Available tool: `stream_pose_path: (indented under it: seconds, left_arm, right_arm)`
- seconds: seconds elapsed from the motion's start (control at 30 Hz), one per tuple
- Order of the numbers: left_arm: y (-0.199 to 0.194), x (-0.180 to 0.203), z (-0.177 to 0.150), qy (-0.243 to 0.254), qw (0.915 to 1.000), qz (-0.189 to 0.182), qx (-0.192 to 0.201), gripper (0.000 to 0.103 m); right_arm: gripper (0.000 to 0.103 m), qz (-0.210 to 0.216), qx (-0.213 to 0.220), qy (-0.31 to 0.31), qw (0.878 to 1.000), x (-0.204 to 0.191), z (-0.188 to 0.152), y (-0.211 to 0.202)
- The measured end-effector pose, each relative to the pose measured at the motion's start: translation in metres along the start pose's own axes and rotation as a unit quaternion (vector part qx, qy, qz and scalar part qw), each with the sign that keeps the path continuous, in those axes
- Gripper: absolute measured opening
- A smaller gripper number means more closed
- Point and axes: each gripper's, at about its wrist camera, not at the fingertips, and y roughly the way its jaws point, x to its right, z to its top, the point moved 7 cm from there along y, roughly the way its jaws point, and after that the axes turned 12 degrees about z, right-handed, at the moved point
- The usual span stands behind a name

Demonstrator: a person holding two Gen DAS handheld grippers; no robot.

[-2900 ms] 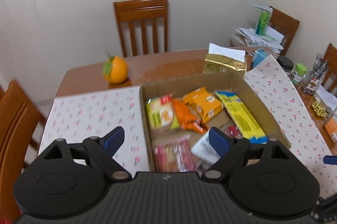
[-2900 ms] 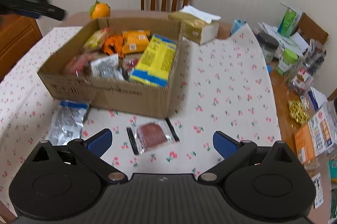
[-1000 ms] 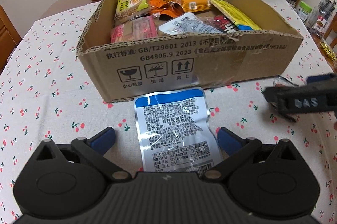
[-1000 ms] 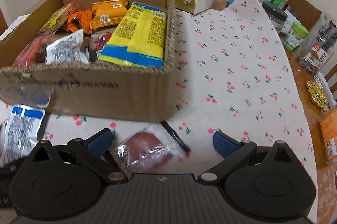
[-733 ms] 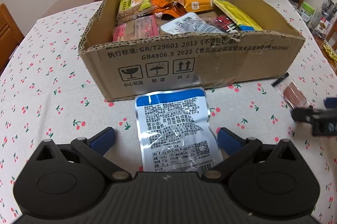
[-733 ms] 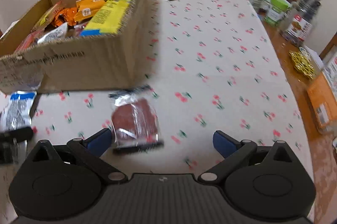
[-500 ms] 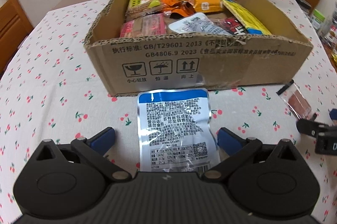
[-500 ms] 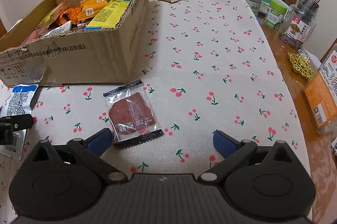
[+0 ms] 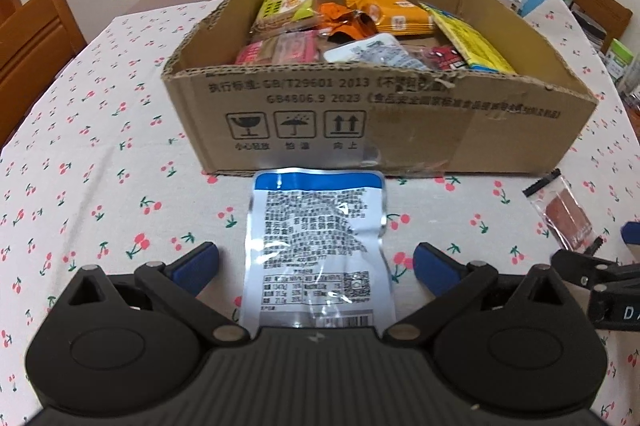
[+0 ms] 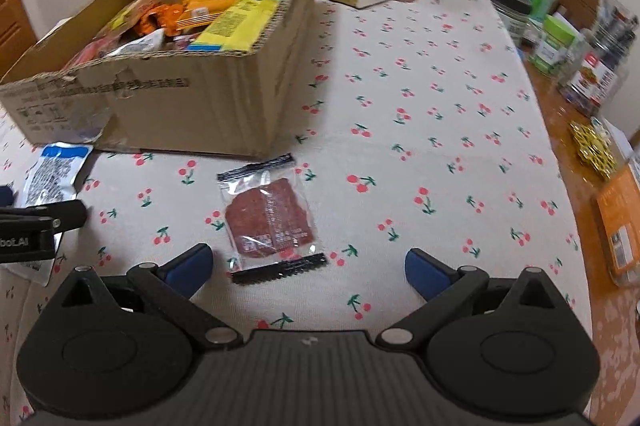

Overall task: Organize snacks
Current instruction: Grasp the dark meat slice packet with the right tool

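both grippers, left gripper point(image 9: 314, 264) & right gripper point(image 10: 308, 266), spread wide, nothing held; we straddle blue pouch point(image 9: 318, 246) & jerky pack point(image 10: 268, 216) near box point(image 9: 400, 130), prob to grab.

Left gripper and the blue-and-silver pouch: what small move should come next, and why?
Probably lower the left gripper and close it on the blue-and-silver pouch. Its jaws are open, and the pouch lies flat on the tablecloth between the fingertips, just outside the cardboard box that already holds the other snacks. The right gripper is likewise open, near the red snack packet.
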Motion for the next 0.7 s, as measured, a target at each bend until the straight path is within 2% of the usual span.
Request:
stream_pose_path:
  seconds: [0.37, 0.47, 0.6, 0.7]
  left_arm:
    - [-0.003, 0.000, -0.001, 0.007, 0.9999, -0.009, 0.004, 0.100]
    - [-0.003, 0.000, 0.000, 0.010, 0.9999, -0.012, 0.008, 0.095]
    - [-0.007, -0.003, 0.000, 0.025, 0.9992, -0.026, 0.015, 0.086]
    - [-0.007, -0.006, -0.002, 0.040, 0.9982, -0.037, 0.024, 0.086]
  right_arm:
    - [0.103, 0.042, -0.006, -0.059, 0.997, -0.011, 0.005, 0.005]
    - [0.102, 0.053, -0.010, -0.073, 0.996, -0.014, 0.007, 0.007]
    - [0.096, 0.063, -0.011, -0.088, 0.994, -0.018, 0.008, 0.005]
    - [0.091, 0.068, -0.009, -0.094, 0.993, -0.019, 0.008, 0.004]
